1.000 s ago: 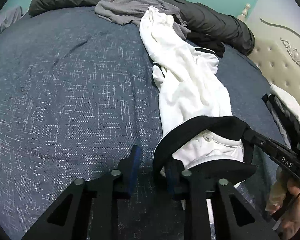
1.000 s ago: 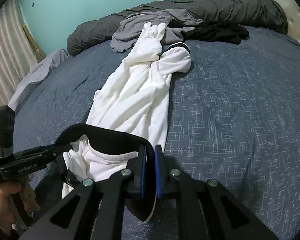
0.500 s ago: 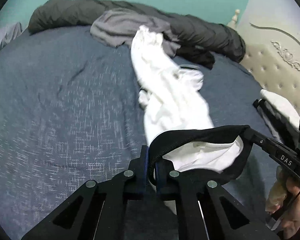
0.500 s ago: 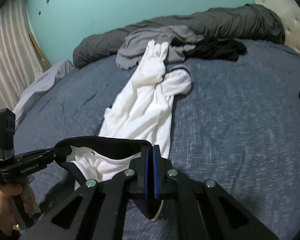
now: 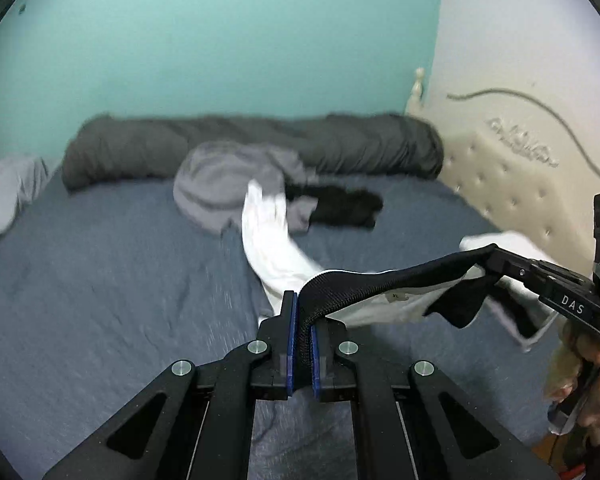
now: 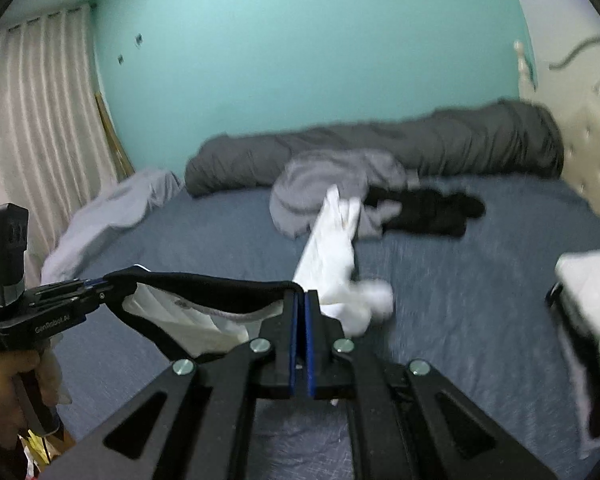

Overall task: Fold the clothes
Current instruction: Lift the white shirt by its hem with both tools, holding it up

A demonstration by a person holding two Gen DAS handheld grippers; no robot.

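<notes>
A white garment [image 5: 272, 252] with a black ribbed band [image 5: 380, 284] hangs stretched between my two grippers above the blue bed cover [image 5: 100, 280]. My left gripper [image 5: 303, 308] is shut on one end of the band. My right gripper [image 5: 496, 258] pinches the other end, held by a person's hand at the right. In the right wrist view the right gripper [image 6: 300, 300] is shut on the band [image 6: 204, 284], and the left gripper [image 6: 100, 286] holds its far end. The white cloth [image 6: 332, 256] trails down to the bed, its far end on a grey garment.
A grey garment [image 5: 224, 184] and a black garment [image 5: 344, 208] lie at the far side, before a rolled dark grey duvet [image 5: 260, 140]. A tufted headboard [image 5: 512, 184] is on the right. A folded white item [image 6: 588, 280] lies at the right, a curtain [image 6: 32, 140] at the left.
My left gripper went from open to shut on the black band. Both grippers rose, lifting the band and the near part of the white garment off the bed and pulling it taut.
</notes>
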